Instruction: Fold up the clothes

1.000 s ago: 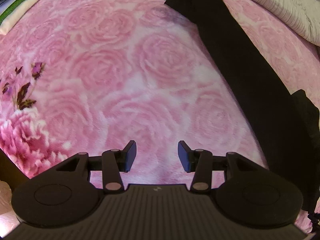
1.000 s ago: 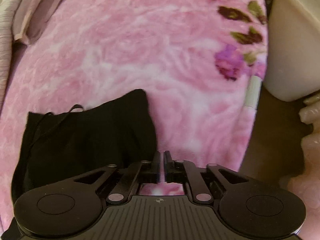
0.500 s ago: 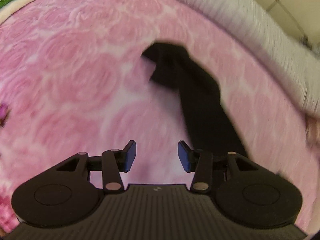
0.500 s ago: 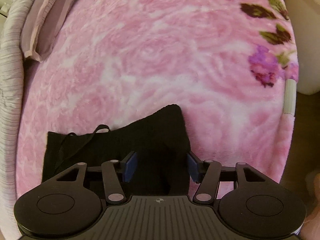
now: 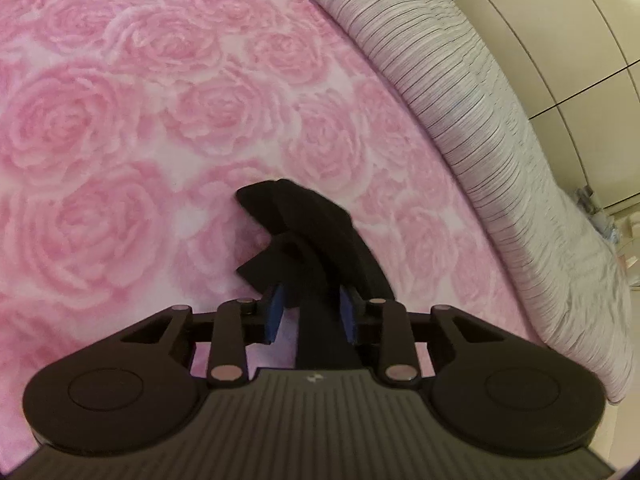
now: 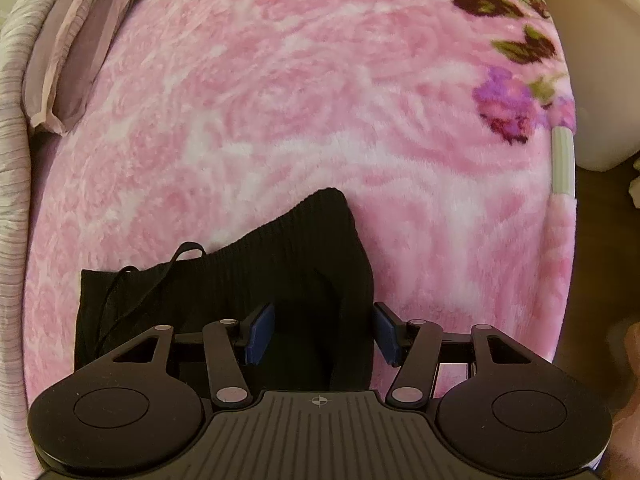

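A black garment lies on the pink rose blanket. In the left wrist view its crumpled narrow end reaches back between the fingers of my left gripper. Those jaws are closing around the cloth, and a sliver of blanket still shows beside the left pad. In the right wrist view the garment's wide ribbed end, with a loose drawstring, lies under my right gripper. That gripper stands open, its blue pads clear of the fabric on both sides.
A grey striped duvet runs along the blanket's far right side, with cupboard doors behind. A mauve pillow lies at the top left in the right wrist view. The blanket's edge and a cream container are at the right.
My left gripper has swept across the blanket to the garment's narrow end, and its jaws have narrowed around it. My right gripper went from shut to wide open over the wide end.
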Tool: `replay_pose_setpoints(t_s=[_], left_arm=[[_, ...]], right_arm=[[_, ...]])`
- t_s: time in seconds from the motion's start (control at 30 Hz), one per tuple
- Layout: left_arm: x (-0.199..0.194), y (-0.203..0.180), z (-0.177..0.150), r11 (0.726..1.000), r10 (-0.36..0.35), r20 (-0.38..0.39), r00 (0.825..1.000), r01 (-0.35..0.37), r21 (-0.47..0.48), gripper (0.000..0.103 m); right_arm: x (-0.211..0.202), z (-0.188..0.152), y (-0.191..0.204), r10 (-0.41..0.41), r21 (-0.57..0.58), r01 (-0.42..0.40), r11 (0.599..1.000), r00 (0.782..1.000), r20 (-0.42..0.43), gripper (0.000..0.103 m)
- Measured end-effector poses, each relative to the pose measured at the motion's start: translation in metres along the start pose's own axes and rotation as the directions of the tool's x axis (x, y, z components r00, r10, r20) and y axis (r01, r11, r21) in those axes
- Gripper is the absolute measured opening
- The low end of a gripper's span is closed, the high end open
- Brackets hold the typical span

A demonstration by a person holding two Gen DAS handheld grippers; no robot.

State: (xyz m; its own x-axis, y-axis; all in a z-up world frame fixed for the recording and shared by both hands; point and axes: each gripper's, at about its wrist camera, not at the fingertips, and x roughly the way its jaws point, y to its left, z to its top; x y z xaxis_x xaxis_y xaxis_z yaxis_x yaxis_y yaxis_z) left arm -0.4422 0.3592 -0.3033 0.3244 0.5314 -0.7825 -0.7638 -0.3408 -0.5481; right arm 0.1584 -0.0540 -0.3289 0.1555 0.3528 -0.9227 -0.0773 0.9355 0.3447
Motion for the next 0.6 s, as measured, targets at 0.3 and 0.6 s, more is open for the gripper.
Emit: replay_pose_setpoints(t_s=[0.3, 0.6], left_arm=[[0.034, -0.011, 0.009, 0.997, 0.016, -0.034, 0.999, -0.013, 0.073, 0.001], [0.027, -0.084, 0.059, 0.932, -0.006, 0.053, 0.999, -0.014, 0.363, 0.0]], right_arm=[[0.006, 0.0, 0.0, 0.037, 0.031, -0.037, 0.999, 0.999, 0.009, 0.056], [-0.02, 0.02, 0.053, 0.251, 0.032, -0.253, 0.967, 0.967, 0.052, 0.01]])
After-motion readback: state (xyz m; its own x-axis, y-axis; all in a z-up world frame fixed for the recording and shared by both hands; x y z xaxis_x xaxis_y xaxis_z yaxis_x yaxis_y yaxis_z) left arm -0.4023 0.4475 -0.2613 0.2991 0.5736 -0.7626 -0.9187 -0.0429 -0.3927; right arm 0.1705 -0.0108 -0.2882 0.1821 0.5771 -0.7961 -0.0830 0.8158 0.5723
